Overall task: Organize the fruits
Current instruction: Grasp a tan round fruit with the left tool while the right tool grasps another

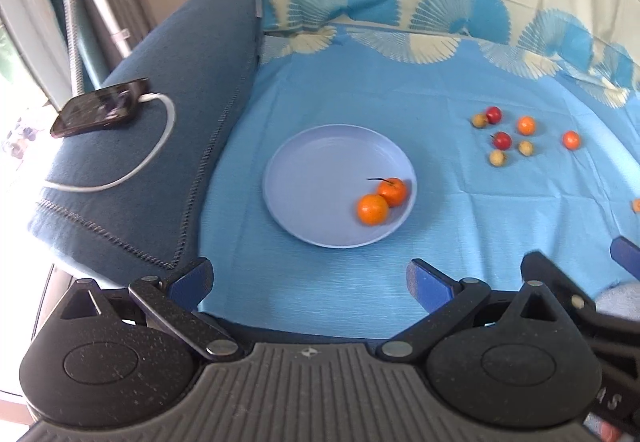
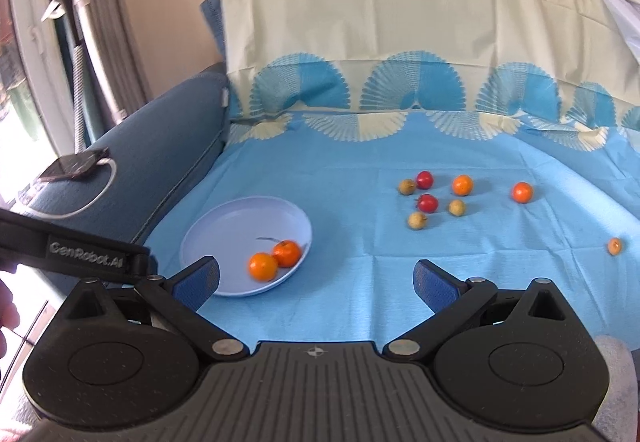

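A pale blue plate (image 1: pixel 304 177) (image 2: pixel 224 226) lies on the blue sheet and holds two oranges (image 1: pixel 373 208) (image 2: pixel 263 266), one with a stem (image 1: pixel 393 191) (image 2: pixel 287 253). Loose fruit lies to its right: two small oranges (image 2: pixel 462 185) (image 2: pixel 522 191), two red fruits (image 2: pixel 425 179) (image 2: pixel 428 203), three yellowish ones (image 2: pixel 407 186) and one small orange fruit far right (image 2: pixel 615 245). The same cluster shows in the left wrist view (image 1: pixel 501 139). My left gripper (image 1: pixel 310 284) is open and empty, just short of the plate. My right gripper (image 2: pixel 316 282) is open and empty, near the plate's right side.
A phone (image 1: pixel 100 107) with a white cable (image 1: pixel 160 137) lies on the dark blue sofa arm (image 1: pixel 168 145) at the left. A cream and blue patterned cloth (image 2: pixel 400 41) covers the backrest. The other gripper's body shows at the right edge of the left wrist view (image 1: pixel 580 306).
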Tool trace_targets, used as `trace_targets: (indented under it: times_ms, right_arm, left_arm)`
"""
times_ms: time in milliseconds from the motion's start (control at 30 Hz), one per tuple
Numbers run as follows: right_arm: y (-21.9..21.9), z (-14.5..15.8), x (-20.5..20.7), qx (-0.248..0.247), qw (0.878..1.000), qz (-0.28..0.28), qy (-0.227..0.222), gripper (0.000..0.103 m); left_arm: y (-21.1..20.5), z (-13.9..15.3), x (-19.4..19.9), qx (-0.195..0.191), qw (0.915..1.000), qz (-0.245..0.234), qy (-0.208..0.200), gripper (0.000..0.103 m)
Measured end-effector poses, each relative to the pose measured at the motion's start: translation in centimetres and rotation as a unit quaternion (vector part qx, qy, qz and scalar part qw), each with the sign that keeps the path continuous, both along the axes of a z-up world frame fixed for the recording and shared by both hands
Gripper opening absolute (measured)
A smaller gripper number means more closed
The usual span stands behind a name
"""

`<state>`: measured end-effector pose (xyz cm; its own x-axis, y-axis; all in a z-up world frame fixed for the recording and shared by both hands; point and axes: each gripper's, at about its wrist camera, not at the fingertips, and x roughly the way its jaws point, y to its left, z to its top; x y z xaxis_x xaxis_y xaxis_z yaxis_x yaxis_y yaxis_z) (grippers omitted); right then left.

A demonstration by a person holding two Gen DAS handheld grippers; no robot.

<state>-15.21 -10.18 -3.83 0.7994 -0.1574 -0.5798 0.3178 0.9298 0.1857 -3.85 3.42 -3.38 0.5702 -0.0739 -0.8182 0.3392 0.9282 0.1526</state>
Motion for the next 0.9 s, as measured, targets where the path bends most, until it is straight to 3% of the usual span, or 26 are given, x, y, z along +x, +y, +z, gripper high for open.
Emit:
trace_targets:
  times_ms: [300, 467, 600, 700, 900]
  right_arm:
    - [-7.1, -1.6, -1.6, 0.005, 0.994, -0.110, -0.013, 0.102]
    - [-13.2, -3.7, -2.2, 0.018, 0.981, -0.194, 0.001, 0.102]
    - [-18.2, -5.8, -2.6, 0.023, 0.965, -0.260, 0.014, 0.102]
    - [-22.2, -7.9, -2.6, 0.022, 0.952, -0.306, 0.026, 0.102]
    - [-30.9, -13.5, -0.1, 0.046, 0.918, -0.388, 0.069, 0.102]
  left_arm:
    - [-6.9, -1.1, 2.0, -0.046, 0.9965, -0.067, 0.019, 0.103]
    - [-12.1, -4.0, 4.3, -0.033, 0.9925, -0.097, 0.067, 0.103]
    - [-16.6, -7.0, 6.9, -0.027, 0.9898, -0.106, 0.091, 0.103]
    - [-20.0, -9.2, 8.9, -0.029, 0.9896, -0.112, 0.086, 0.103]
    - [-25.7, -14.1, 12.5, 0.013, 0.9915, -0.109, 0.070, 0.103]
